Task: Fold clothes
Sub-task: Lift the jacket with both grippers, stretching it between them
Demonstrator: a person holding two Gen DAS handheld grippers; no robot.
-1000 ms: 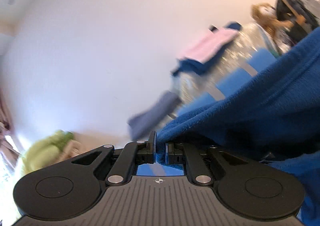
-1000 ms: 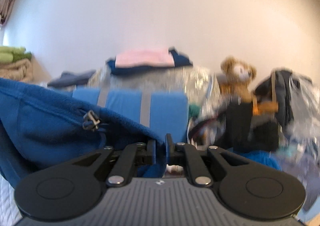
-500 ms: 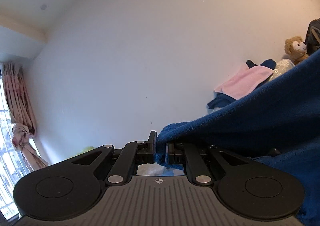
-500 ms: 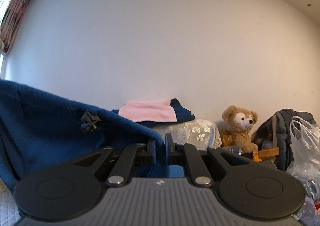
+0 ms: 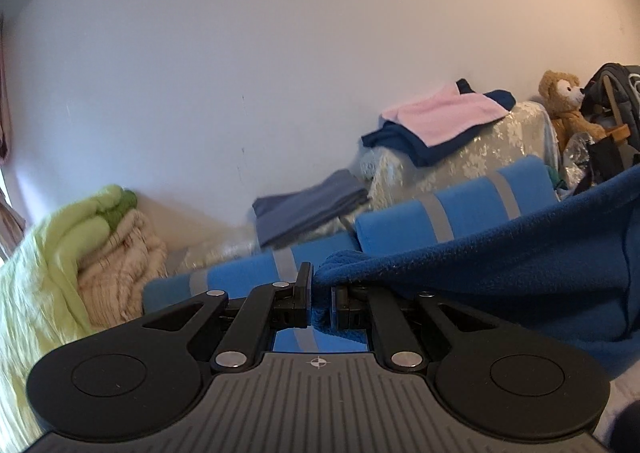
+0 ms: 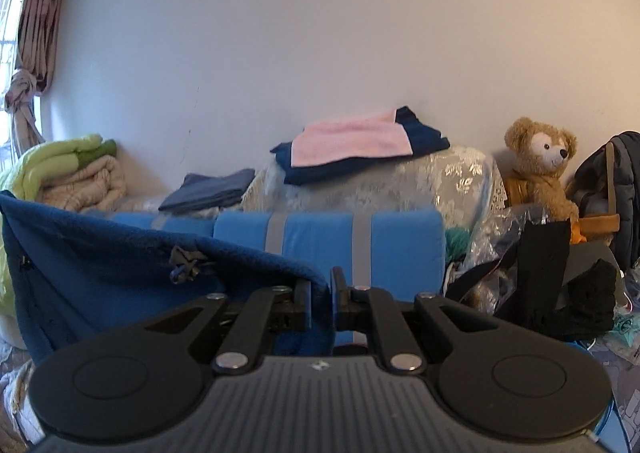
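**Blue fleece held up at both ends in cluttered bedroom**

The left gripper has its jaws nearly closed, pinching one edge of a dark blue fleece garment, which stretches away toward 3 o'clock in the left wrist view. The right gripper is likewise clamped narrow on another edge of the same fleece, which drapes toward 9 o'clock in the right wrist view, a small dark drawcord knot showing on its surface. Behind the cloth, at 12 o'clock in the right wrist view, lies a light blue pillow with grey stripes. Beyond it, a folded pink towel rests on a folded navy cloth, atop a lace-covered mound. A teddy bear sits at 2 o'clock beside a dark backpack. A green and beige pile of bedding is stacked at 10 o'clock below a tied curtain, with a folded grey-blue cloth between bedding and mound.
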